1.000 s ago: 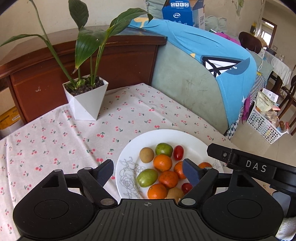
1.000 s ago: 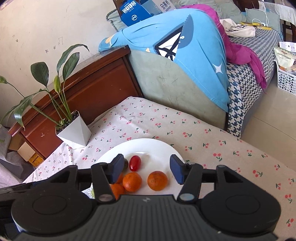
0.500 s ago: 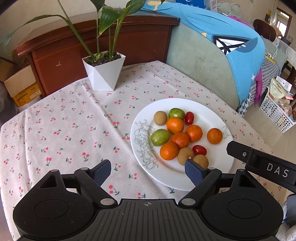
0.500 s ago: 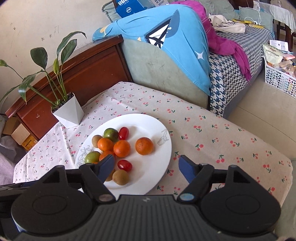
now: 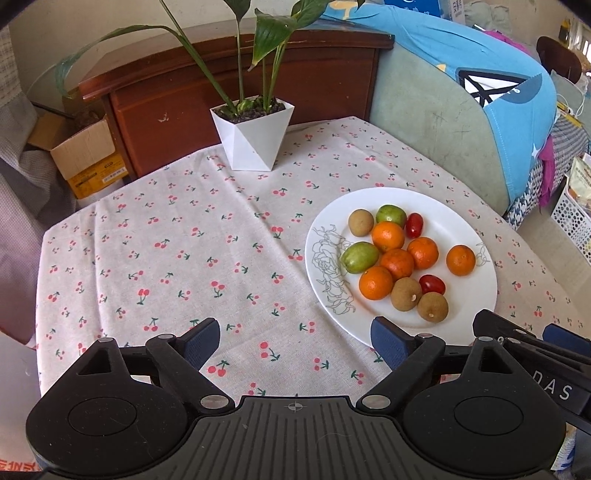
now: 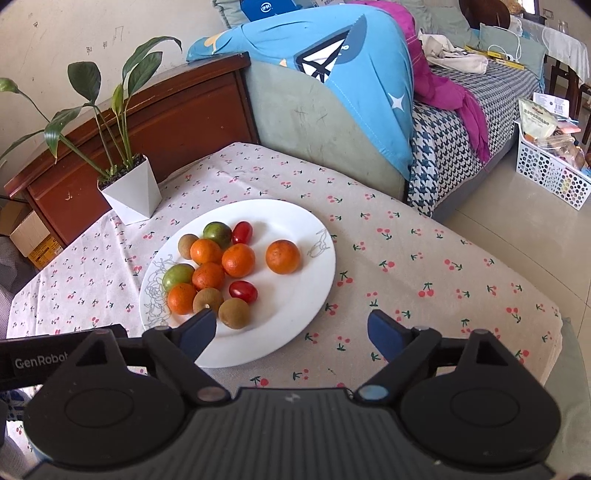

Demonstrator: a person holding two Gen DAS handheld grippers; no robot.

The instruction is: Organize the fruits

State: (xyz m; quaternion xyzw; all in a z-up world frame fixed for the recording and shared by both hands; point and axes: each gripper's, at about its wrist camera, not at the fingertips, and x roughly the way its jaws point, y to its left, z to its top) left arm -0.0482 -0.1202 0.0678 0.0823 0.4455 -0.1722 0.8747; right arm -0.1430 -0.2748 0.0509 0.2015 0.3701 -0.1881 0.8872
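left gripper (image 5: 293, 341) fingers spread, empty | right gripper (image 6: 291, 328) same | we see fruit piled on the plate (image 6: 295, 317), bench

Readable markings: "DAS" in pale capitals on the black arm of the right gripper (image 5: 532, 354), seen at the lower right of the left wrist view; "GenRobot", its last letter cut off, on the black arm of the left gripper (image 6: 40, 360), at the lower left of the right wrist view; print on the blue box (image 6: 273, 5) and the cardboard box (image 5: 86, 155) is too small to read.

Mixed fruits (image 5: 397, 258) lie clustered on white plate (image 5: 469, 306).
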